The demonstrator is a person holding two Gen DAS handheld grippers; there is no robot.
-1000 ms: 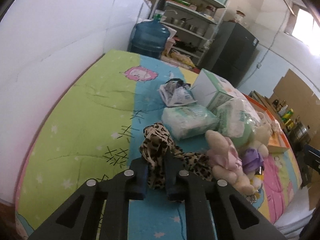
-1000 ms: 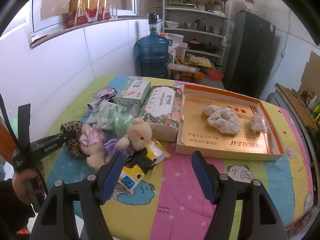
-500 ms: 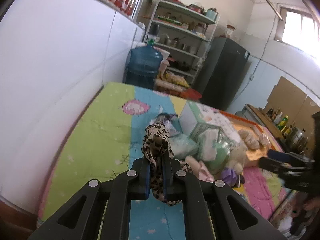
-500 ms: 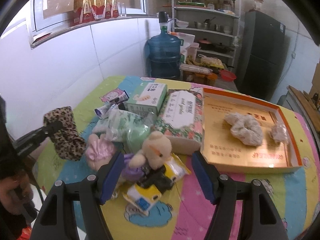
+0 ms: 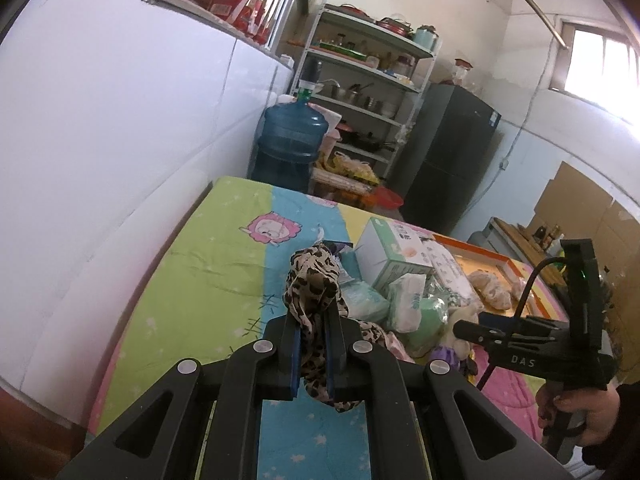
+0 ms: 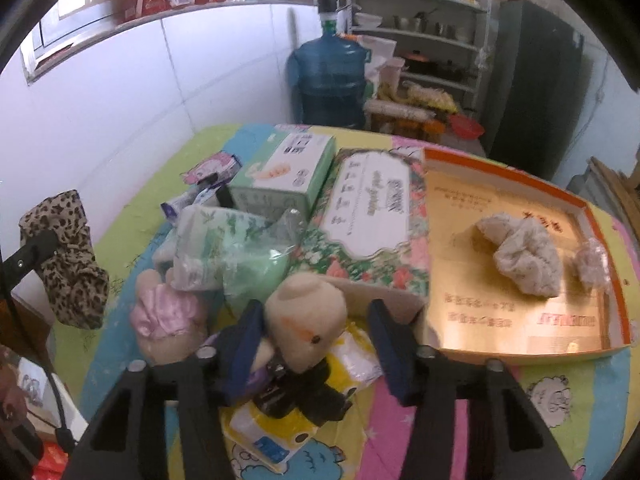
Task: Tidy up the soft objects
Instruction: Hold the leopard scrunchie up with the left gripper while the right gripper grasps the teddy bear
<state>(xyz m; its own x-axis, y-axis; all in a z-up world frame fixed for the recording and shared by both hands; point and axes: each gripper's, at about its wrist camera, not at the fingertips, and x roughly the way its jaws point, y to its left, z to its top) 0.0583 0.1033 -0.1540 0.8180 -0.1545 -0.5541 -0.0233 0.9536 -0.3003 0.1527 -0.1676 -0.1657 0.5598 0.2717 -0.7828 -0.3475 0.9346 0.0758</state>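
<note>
The leopard-print cloth [image 5: 314, 280] hangs bunched and limp, clear of the bed [image 5: 208, 264], near its left edge. The beige plush toy [image 6: 306, 320] lies near the bed's front edge, head tilted, with a black and yellow packet under it. Just left of it lies a second plush with a pink satin bow [image 6: 164, 316]. Behind them are soft tissue packs [image 6: 224, 244], pale green and white, crumpled in clear wrap. In the orange-rimmed box [image 6: 520, 178] toward the right edge lies a cream scrunched cloth [image 6: 520, 256], with a small clear-wrapped bundle [image 6: 592, 260] beside it.
</note>
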